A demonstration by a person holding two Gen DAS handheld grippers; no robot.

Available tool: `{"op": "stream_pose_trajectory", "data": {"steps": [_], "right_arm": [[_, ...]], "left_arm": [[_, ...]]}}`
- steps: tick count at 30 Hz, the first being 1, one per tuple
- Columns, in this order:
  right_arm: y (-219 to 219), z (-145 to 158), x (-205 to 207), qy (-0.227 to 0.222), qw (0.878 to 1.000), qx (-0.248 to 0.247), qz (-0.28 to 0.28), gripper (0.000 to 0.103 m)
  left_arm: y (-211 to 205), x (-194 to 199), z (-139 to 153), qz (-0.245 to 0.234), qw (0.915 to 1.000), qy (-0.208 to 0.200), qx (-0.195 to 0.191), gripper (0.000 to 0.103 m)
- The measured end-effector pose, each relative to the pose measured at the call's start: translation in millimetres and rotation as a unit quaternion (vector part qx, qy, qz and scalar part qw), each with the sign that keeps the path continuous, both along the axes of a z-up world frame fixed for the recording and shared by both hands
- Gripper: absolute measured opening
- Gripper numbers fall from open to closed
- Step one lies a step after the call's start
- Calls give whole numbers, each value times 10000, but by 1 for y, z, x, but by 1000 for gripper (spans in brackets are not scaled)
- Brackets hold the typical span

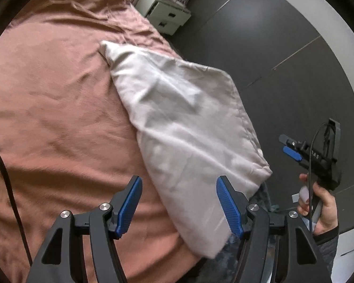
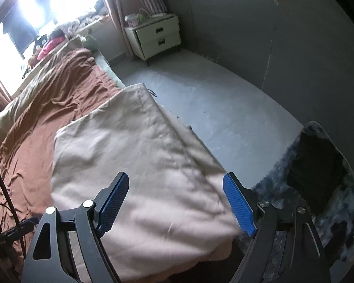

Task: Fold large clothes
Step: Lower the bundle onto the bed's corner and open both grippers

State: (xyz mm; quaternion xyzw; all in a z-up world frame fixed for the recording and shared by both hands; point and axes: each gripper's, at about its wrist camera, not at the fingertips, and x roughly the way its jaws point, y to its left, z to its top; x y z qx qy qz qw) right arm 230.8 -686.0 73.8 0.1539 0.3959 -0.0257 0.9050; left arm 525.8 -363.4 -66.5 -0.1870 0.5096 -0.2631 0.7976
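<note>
Near end of folded beige garment (image 2: 139, 165) cut off behind my grippers. Garment on bed (image 1: 47, 106), at its right edge. Left gripper (image 1: 178, 202), right gripper (image 2: 177, 202): wide, empty, above garment.

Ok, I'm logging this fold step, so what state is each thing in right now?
Beige cloth: folded, lying flat on the bed's edge, not gripped.
Left gripper: open, empty.
Right gripper: open, empty.
Bedspread: spread, wrinkled.
Nightstand: drawers shut.
</note>
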Motion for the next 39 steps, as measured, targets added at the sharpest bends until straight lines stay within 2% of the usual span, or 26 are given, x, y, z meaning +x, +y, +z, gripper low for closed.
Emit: {"op": "stream_pose_trajectory", "data": {"steps": [9,14,21,27,29,31,32,35,39], "right_arm": [[38,21,-93,-656,9978,29,-20,81],[56,27,-144,-965,9953,120,-11,81],[84,31,-210,-1255,9918,64,-212,81],[116,35,-253,-1360,9902,-118,-298,81],[125,38,-262,-1402,9896,-161,-281,85],[135,41,-274,-1471,9884,-260,-285,98],[142,42,-280,-1527,9875,-296,-260,103],[158,43,-297,-1734,9838,-401,-227,103],[171,36,-318,-1865,9819,-301,-144,103]], "left_arm": [[54,-67,54,54,9968,-760,221,67],[91,-108,82,130,9917,-1237,323,77],[135,-153,100,176,9869,-1518,519,83],[170,-190,117,281,9806,-1837,619,83],[186,-204,122,374,9790,-1926,561,87],[199,-216,126,468,9772,-2006,507,103],[207,-223,128,534,9759,-2068,456,103],[224,-243,132,695,9715,-2218,472,103],[241,-270,136,818,9638,-2475,560,103]]}}
